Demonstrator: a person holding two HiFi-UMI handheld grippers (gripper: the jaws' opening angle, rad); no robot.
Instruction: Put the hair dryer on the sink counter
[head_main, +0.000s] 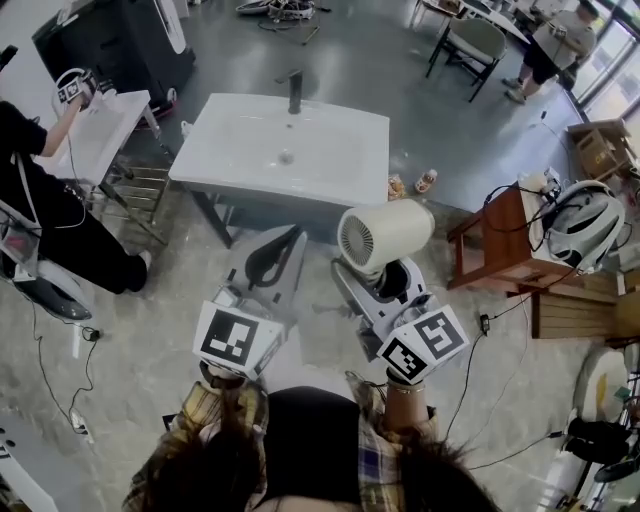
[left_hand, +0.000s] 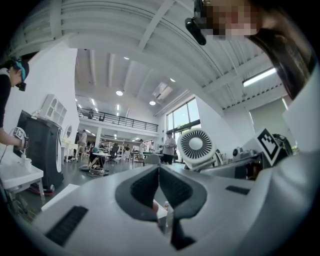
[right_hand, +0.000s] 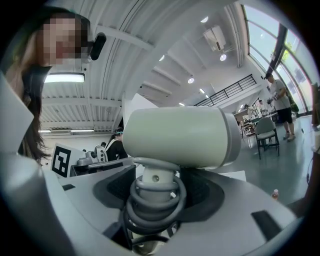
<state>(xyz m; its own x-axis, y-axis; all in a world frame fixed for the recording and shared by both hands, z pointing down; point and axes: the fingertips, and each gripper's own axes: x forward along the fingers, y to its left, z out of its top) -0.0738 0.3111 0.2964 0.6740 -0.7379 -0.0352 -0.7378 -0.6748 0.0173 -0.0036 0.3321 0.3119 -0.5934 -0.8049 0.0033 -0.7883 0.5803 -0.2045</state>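
Observation:
The cream hair dryer is held up in the air in front of the white sink counter, its grille facing me. My right gripper is shut on its handle, and the grey cord is coiled round that handle between the jaws, under the barrel. To its left, my left gripper is shut with nothing in it; its pads meet at the tips. In the left gripper view the hair dryer shows off to the right. A dark faucet stands at the counter's far edge.
At the left, a person in black works at another white basin table. A wooden stool at the right carries a white headset and cables. Small bottles lie on the floor by the sink. A chair stands far back.

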